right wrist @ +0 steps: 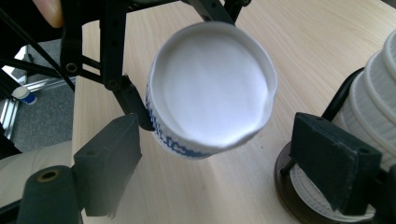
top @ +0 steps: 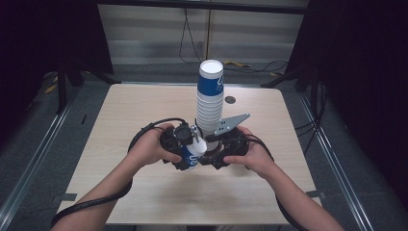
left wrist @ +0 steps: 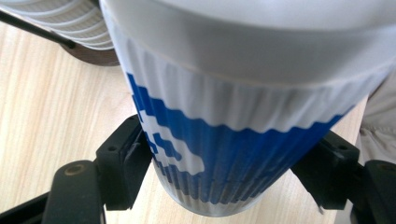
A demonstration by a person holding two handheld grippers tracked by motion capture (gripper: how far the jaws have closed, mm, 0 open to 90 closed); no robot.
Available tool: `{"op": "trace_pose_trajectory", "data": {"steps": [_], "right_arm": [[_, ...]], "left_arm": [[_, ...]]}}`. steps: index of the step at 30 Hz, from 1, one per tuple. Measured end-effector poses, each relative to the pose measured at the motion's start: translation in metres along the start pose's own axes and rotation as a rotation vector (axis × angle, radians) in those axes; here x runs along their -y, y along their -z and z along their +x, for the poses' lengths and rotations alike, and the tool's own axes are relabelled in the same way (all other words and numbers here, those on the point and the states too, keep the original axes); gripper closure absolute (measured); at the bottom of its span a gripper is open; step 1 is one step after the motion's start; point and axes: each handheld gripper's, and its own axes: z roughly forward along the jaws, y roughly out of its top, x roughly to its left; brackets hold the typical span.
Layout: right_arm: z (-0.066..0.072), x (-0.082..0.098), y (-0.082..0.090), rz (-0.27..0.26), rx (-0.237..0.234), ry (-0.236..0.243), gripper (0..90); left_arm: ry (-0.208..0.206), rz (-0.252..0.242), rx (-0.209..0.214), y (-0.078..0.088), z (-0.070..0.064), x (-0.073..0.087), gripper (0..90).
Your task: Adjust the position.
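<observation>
At centre frame of the high view, both hands meet over the bench (top: 144, 202) with one cup (top: 194, 155) between them.

Left tongs (top: 185, 153) pinch the cup: in the left gripper view its black pads press the blue-and-white ribbed wall (left wrist: 210, 163) from both sides. In the right gripper view the cup's white open mouth (right wrist: 210, 88) faces the camera, tilted, held by the left tongs' black arms (right wrist: 116, 60) at upper left. Right tongs (right wrist: 233, 172) stand spread, pads well apart, the cup lying beyond them and untouched. A tall stack (top: 210, 96) of like cups rises just behind the hands, upright on a dark round base (right wrist: 285, 186) at lower right of the right gripper view.
</observation>
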Motion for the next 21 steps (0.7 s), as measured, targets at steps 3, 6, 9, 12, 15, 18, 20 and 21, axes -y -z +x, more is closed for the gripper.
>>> {"op": "trace_pose_trajectory", "data": {"steps": [3,6,9,12,15,18,20,21], "right_arm": [[0.000,0.000,-0.002,0.003,-0.003,-0.001,15.8],[0.001,0.000,-0.004,-0.003,-0.013,-0.005,15.9],[0.001,0.001,-0.006,0.002,-0.021,-0.011,16.0],[0.002,0.001,-0.008,0.009,-0.026,-0.009,16.5],[0.003,0.002,-0.011,0.004,-0.040,-0.019,18.1],[0.005,0.002,-0.012,0.000,-0.056,-0.008,24.3],[0.006,0.001,-0.012,-0.011,-0.059,-0.006,27.3],[0.006,0.001,-0.012,-0.007,-0.059,-0.009,27.6]], "left_arm": [[-0.007,-0.003,0.002,-0.003,-0.002,-0.001,26.0],[-0.017,-0.003,0.006,-0.005,-0.003,-0.002,26.0],[-0.024,-0.007,0.013,-0.007,-0.006,-0.003,25.9],[-0.036,-0.010,0.017,-0.008,-0.008,-0.005,25.8],[-0.046,-0.010,0.023,-0.009,-0.009,-0.006,25.8],[-0.055,-0.017,0.017,-0.011,-0.009,-0.005,25.7],[-0.062,-0.012,0.022,-0.011,-0.008,-0.004,25.5],[-0.069,-0.015,0.012,-0.011,-0.007,-0.004,25.3]]}}
